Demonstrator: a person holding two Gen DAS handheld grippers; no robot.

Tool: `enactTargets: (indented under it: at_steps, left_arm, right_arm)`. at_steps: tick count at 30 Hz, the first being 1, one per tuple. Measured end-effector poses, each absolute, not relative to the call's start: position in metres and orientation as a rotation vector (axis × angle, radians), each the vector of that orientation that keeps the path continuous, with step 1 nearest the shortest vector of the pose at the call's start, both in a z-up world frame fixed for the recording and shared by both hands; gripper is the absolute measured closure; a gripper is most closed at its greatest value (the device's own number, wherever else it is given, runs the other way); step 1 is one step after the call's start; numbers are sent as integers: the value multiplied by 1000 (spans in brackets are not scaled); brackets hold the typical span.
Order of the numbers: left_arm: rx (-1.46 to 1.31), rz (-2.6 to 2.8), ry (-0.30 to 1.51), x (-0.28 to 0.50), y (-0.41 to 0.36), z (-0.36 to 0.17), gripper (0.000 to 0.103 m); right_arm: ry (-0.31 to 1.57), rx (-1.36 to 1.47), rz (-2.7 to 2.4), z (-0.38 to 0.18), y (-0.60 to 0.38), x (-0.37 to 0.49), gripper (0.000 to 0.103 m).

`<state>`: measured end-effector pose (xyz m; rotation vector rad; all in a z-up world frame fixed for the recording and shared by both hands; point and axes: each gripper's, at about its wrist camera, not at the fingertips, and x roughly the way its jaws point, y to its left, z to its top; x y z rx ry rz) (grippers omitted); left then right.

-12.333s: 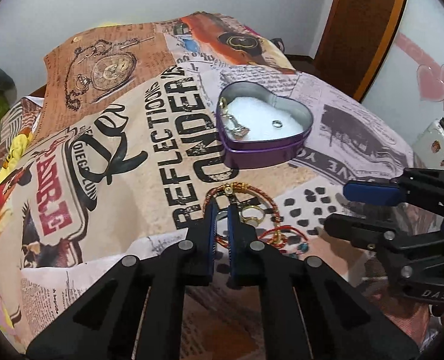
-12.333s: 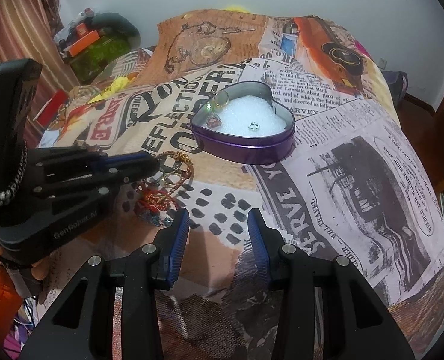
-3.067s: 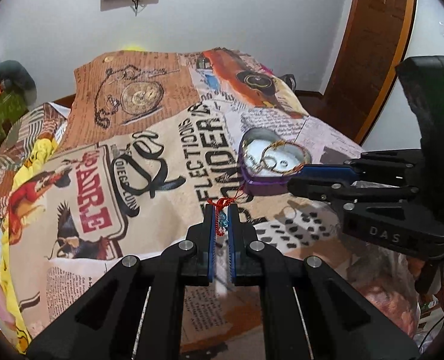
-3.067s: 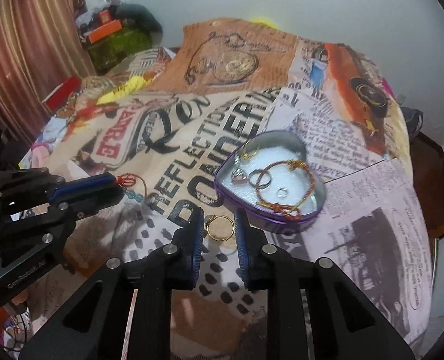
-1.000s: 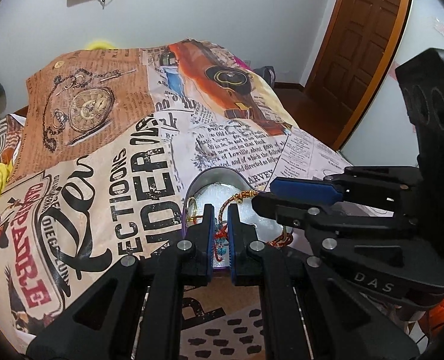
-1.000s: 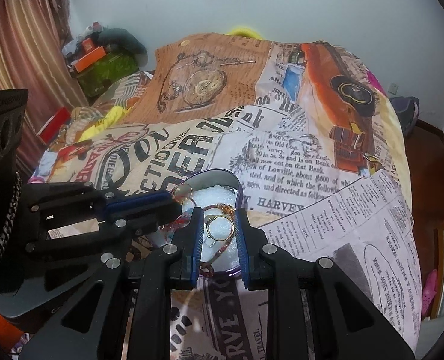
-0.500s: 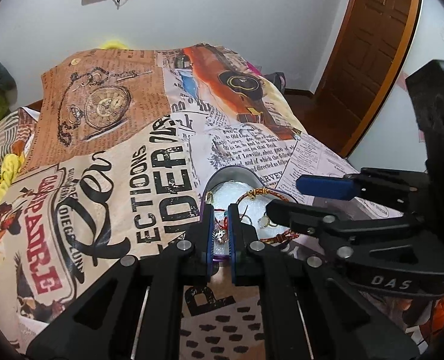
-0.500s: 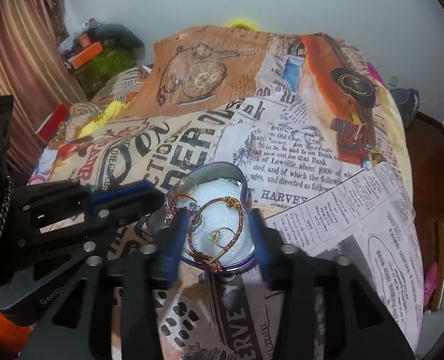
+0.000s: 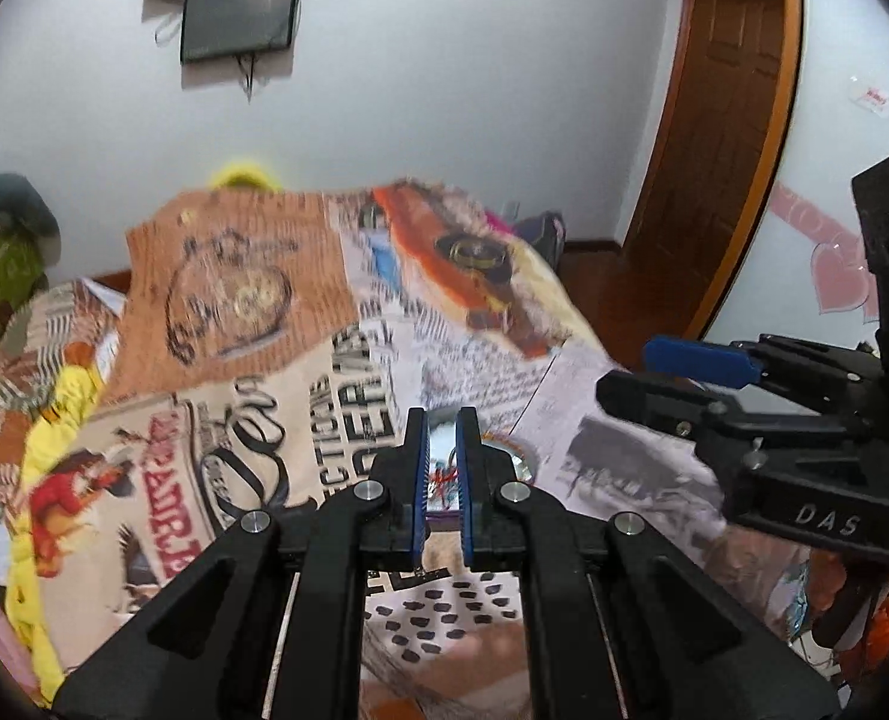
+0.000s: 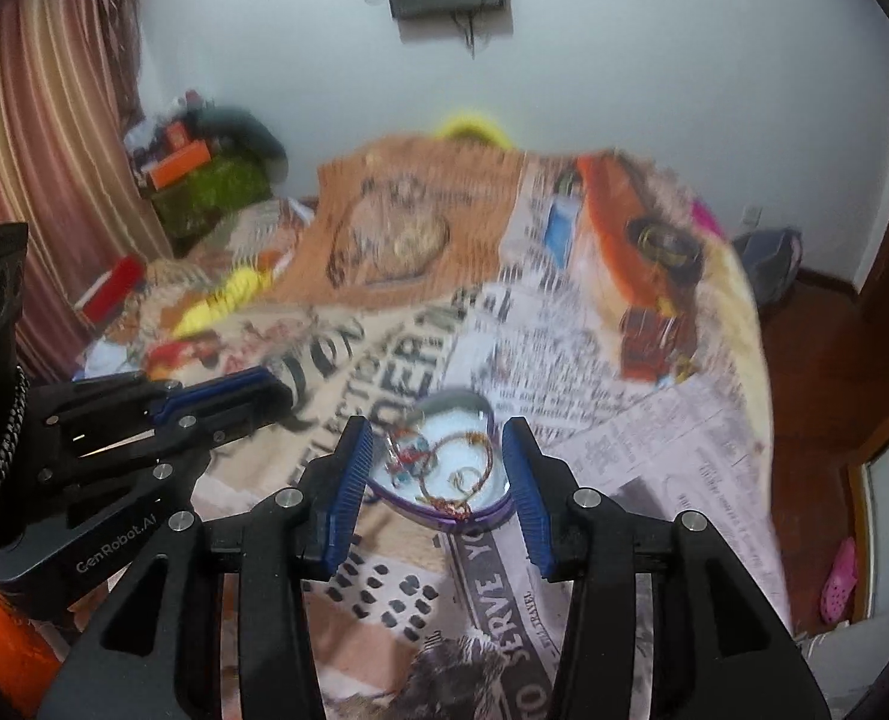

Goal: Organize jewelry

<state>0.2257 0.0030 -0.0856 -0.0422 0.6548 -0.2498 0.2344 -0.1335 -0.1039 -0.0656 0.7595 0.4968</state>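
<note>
Presently right gripper spread, empty; left gripper nearly closed, contents unclear. Risk: bracelet ahead could snag a finger, tipping tin.

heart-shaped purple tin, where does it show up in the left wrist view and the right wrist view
Left wrist view: the heart-shaped purple tin sits at lower centre, mostly hidden behind the left hand-held gripper; only its rim and a sliver of its inside show.
Right wrist view: lower centre, framed by the open right hand-held gripper, jewelry visible inside.
Shared landmark: the orange car print on the bedspread.
</note>
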Motion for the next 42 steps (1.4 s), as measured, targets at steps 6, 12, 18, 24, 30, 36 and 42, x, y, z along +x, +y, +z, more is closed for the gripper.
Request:
enactTargets:
  at_steps: [6,12,18,24,30,36,42]
  left_arm:
    - [-37,-244,489,171,1,-28,86]
    - [-28,-174,268,102,1,18,66]
    - [-38,-110,149,50,3,27,34]
    - [-38,-86,106,33,4,21,14]
    - [-41,-60,133,28,3,14,8]
    - [-75,-57,145,24,7,11,5]
    - [-76,-42,151,22,7,10,4]
  right_arm:
    - [546,-61,455,-39,-142,178,62]
    - [300,-32,419,13,-158,108,62]
    - [127,-21,329,33,-165,48,58]
    - [87,-41,251,25,-158,29,23]
    - [86,-43,189,22,-158,22,5]
    - [100,-43,188,23,-165,14,5]
    - [105,-46,189,22,-166,11,4]
